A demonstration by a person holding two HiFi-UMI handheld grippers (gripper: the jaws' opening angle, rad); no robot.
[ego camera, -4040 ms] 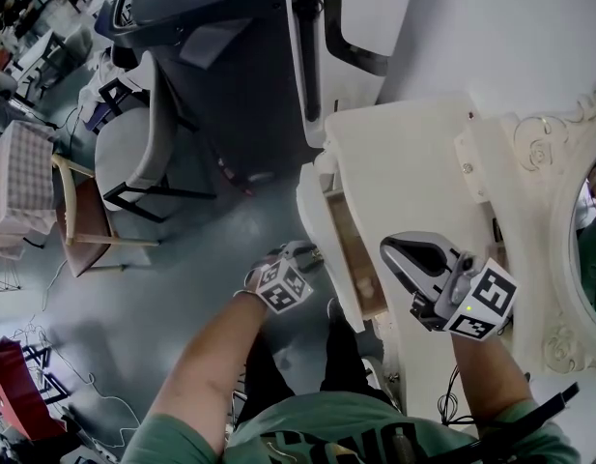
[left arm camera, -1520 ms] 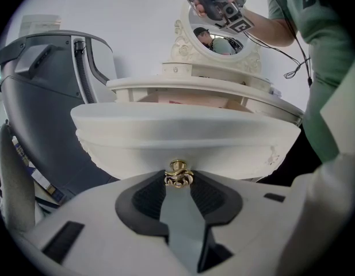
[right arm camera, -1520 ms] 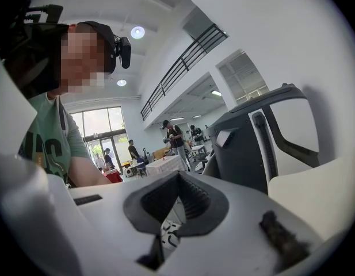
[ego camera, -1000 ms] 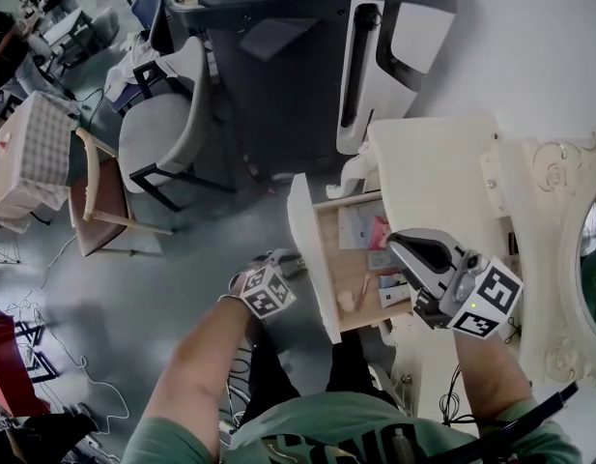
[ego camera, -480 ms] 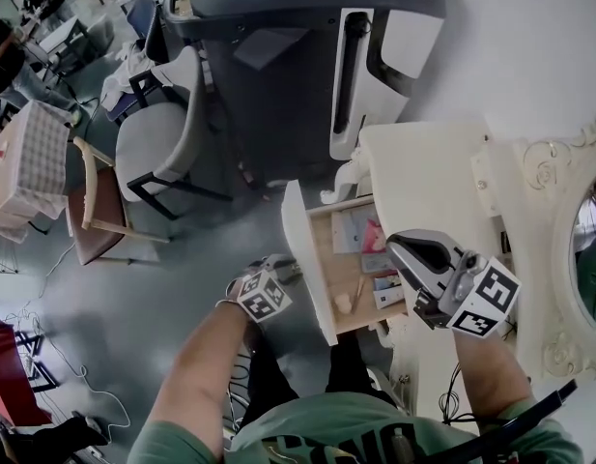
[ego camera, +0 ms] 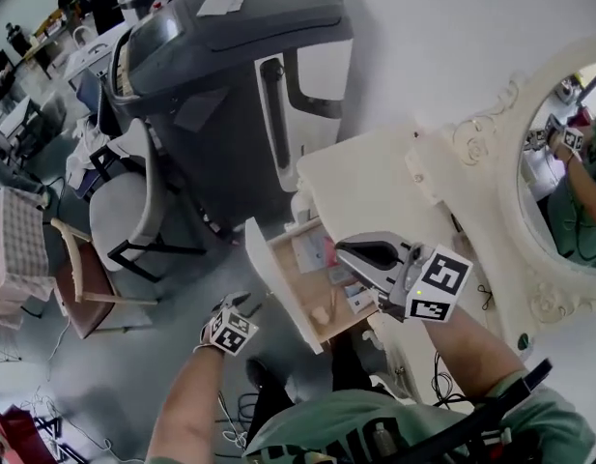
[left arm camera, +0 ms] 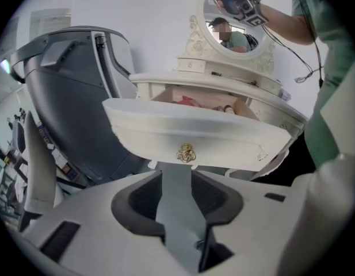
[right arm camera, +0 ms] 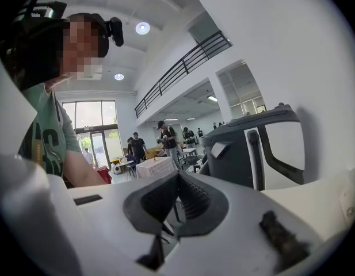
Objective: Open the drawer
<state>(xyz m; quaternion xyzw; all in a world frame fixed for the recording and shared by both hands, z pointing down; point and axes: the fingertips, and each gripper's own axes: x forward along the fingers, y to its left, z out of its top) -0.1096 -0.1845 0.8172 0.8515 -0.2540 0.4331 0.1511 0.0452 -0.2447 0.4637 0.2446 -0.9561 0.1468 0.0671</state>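
Cream drawer (ego camera: pixel 278 283) is seen pulled out of the dressing table (ego camera: pixel 375 177), with a red item (left arm camera: pixel 189 101) inside. Left gripper (ego camera: pixel 242 305) is held released, near the gold knob (left arm camera: pixel 186 152) and clear of it. Right gripper (ego camera: pixel 345 251) is clenched on nothing and partly blocks the drawer in the head view. A grey machine (ego camera: pixel 220 95) and a chair (ego camera: pixel 124 211) stand far left.

You've got a big grey machine (ego camera: pixel 230 75) standing against the white wall (ego camera: pixel 452 17). Left of it, on the grey floor (ego camera: pixel 114 356), is a grey padded chair (ego camera: pixel 124 206), then a wooden chair (ego camera: pixel 80 283) and a checked-cloth table (ego camera: pixel 10 249). Right of it is an ornate oval mirror (ego camera: pixel 558 114). Past its left side, an open hall: tall windows (right arm camera: pixel 91 117), round ceiling lights (right arm camera: pixel 142 27), balcony railing (right arm camera: pixel 183 68), people standing (right arm camera: pixel 165 140).
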